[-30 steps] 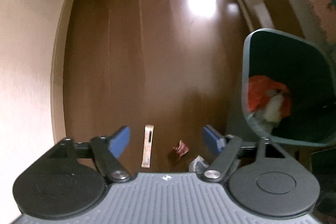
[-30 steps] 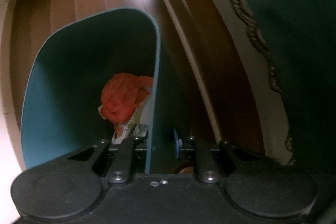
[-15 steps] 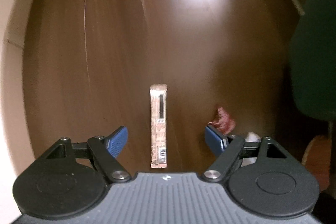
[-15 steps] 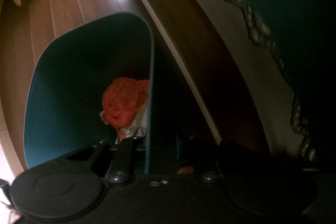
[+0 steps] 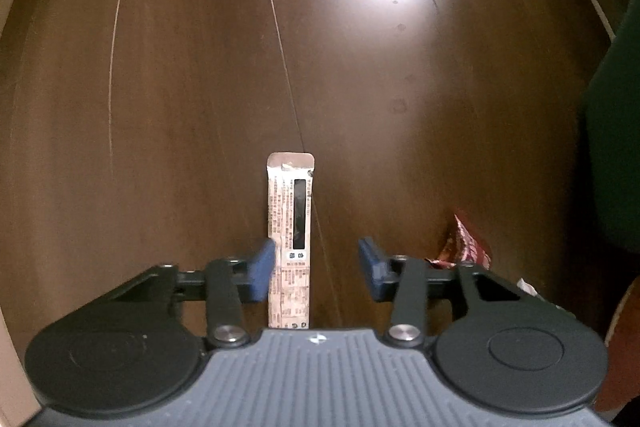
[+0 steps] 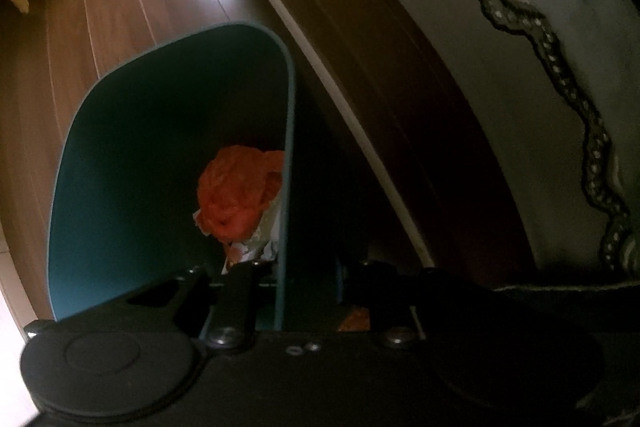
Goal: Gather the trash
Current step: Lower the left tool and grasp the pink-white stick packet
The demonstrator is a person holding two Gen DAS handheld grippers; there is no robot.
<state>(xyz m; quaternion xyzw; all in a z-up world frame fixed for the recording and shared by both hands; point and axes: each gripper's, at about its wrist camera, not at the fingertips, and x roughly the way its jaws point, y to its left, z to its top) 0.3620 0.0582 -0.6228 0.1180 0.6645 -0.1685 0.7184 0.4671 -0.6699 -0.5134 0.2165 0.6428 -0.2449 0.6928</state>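
The left gripper (image 5: 316, 269) pointed straight down at the wooden floor (image 5: 180, 87), its blue jaws closing around a long, flat stick wrapper (image 5: 291, 227) that lay between them. The left pad was at the wrapper's edge; the right pad was still clear of it, so nothing was gripped yet. To my eye the risk was plain: a wrapper that thin and flat could slide sideways under the one pad, or buckle and slip out as the jaws met. The tips might also scrape the boards and catch nothing.

Just beside the right finger lay a crumpled red wrapper (image 5: 464, 247), with a scrap of white paper (image 5: 528, 287) near it. Both were yet to be collected.

The right gripper (image 6: 308, 279) was clenched on the rim of the teal bin (image 6: 132, 167), one finger inside and one outside. An orange bag (image 6: 236, 199) sat crumpled in its bottom. If that hold loosened, the bin might tip and spill.
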